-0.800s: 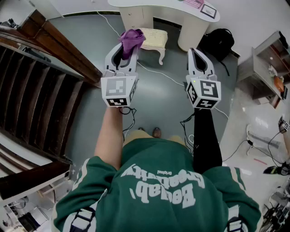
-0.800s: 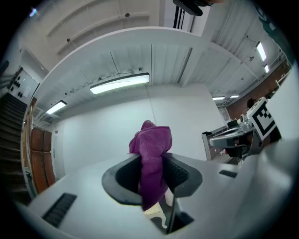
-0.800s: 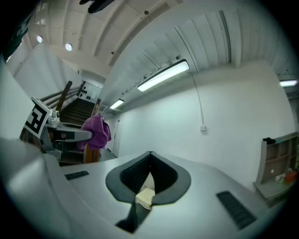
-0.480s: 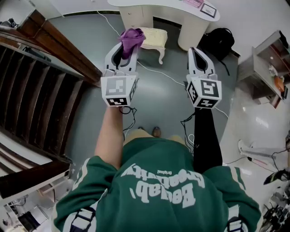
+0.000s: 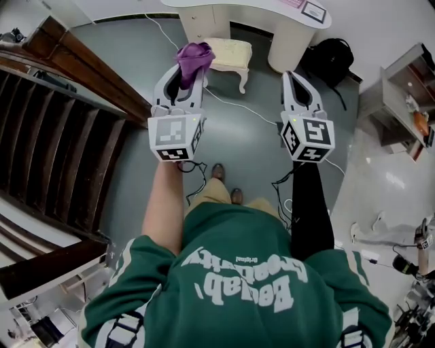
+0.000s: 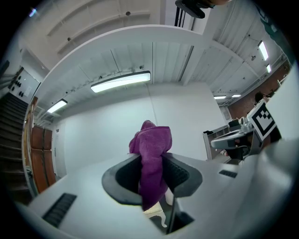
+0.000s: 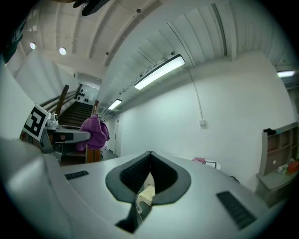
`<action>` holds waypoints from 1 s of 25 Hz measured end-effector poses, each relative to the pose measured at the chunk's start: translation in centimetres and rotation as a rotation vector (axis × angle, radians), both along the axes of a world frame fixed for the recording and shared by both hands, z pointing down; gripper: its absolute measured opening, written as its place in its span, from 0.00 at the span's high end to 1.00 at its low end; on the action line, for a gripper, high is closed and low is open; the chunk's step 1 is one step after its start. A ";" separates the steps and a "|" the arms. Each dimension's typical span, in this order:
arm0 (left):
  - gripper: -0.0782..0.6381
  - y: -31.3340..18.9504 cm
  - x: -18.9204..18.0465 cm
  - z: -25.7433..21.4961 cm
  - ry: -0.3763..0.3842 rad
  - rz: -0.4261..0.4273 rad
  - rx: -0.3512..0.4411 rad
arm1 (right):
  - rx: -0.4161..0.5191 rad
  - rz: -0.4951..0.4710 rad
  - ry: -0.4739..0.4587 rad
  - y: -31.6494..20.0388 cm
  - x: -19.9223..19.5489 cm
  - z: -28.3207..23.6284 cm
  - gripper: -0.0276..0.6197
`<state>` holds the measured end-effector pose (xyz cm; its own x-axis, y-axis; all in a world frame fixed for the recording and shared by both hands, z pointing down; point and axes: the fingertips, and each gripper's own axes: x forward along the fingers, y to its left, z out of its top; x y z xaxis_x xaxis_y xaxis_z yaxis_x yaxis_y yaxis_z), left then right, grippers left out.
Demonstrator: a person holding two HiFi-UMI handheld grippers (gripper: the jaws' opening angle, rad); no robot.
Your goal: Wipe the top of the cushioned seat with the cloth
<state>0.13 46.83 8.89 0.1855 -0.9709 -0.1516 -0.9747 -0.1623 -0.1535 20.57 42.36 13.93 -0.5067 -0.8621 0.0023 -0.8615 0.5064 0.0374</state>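
A purple cloth (image 5: 194,58) hangs bunched between the tips of my left gripper (image 5: 185,69), which is shut on it; in the left gripper view the purple cloth (image 6: 152,158) fills the jaws' gap. Just beyond it stands the cream cushioned seat (image 5: 230,56) on curved legs, under a white desk (image 5: 248,15). My right gripper (image 5: 293,75) is held to the right at the same height, its jaws shut with nothing between them. Through its jaws a bit of the cream seat (image 7: 145,192) shows, and the cloth (image 7: 94,133) appears at the left.
A dark wooden staircase (image 5: 61,129) runs along the left. A black bag (image 5: 331,61) lies right of the desk. White cables (image 5: 234,109) trail across the grey floor. Shelving (image 5: 406,102) stands at the right. The person's feet (image 5: 226,183) are below the grippers.
The person has stepped forward, one foot now ahead of the other. Both grippers stay much as before, the left still holding the cloth; the seat sits slightly nearer.
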 end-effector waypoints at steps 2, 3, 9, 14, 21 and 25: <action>0.71 -0.8 -0.3 -0.1 -0.001 0.002 0.000 | 0.000 -0.001 -0.004 -0.8 -0.2 -0.1 0.95; 0.71 -1.2 -0.5 -0.1 -0.002 0.004 0.002 | 0.001 0.001 -0.005 -1.2 -0.4 -0.1 0.95; 0.71 -5.5 -2.3 0.4 0.000 0.024 -0.007 | -0.012 0.015 0.014 -5.2 -2.2 0.4 0.95; 0.71 -11.7 -3.9 0.7 -0.018 0.045 -0.020 | -0.022 0.044 0.039 -11.1 -3.4 0.4 0.95; 0.71 -20.2 -6.4 -0.3 -0.020 0.088 -0.014 | -0.024 0.079 0.052 -18.8 -5.9 -0.6 0.95; 0.71 -23.8 -7.8 -0.1 -0.025 0.113 -0.022 | -0.040 0.094 0.070 -21.9 -7.4 -0.1 0.95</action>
